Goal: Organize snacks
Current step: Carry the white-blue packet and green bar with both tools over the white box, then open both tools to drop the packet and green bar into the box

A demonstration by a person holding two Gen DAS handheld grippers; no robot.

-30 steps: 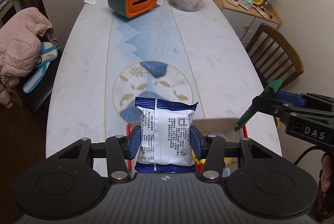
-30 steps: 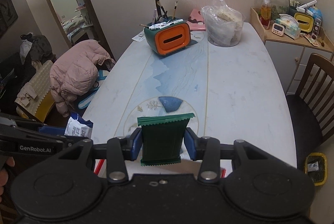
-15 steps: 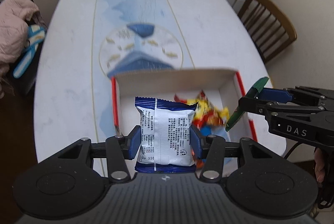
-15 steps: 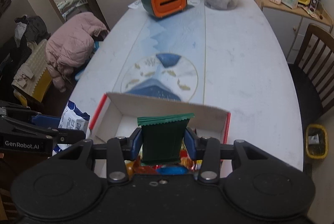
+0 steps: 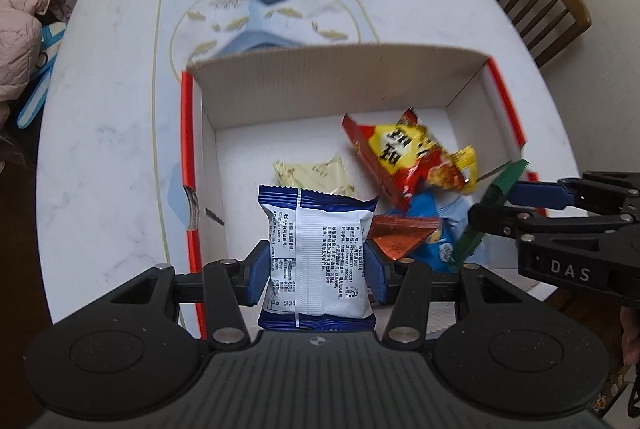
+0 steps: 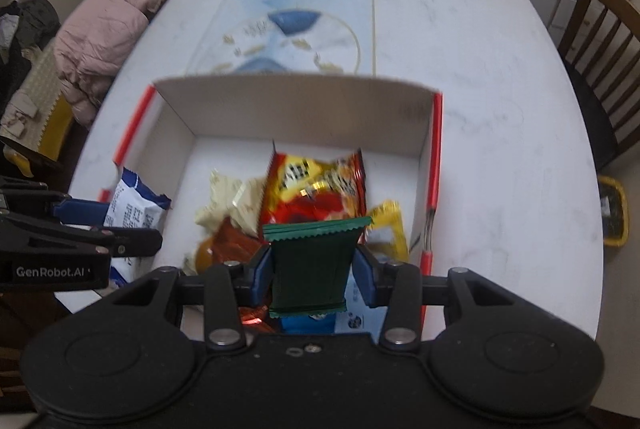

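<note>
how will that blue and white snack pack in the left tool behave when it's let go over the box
The blue and white snack pack looks puffed and light, so it probably drops softly. Its glossy film may slide off the packets piled in the box. The left tool dents it little, suggesting an air cushion.

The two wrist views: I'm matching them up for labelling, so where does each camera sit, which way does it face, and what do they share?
Left wrist: on the left gripper, looking steeply down into the cardboard box; its fingers clamp a blue-and-white packet; the right gripper shows at right.
Right wrist: on the right gripper, facing down likewise; it clamps a green packet; the left gripper shows at left.
Shared: box, red-and-yellow snack bag, marble table.
</note>
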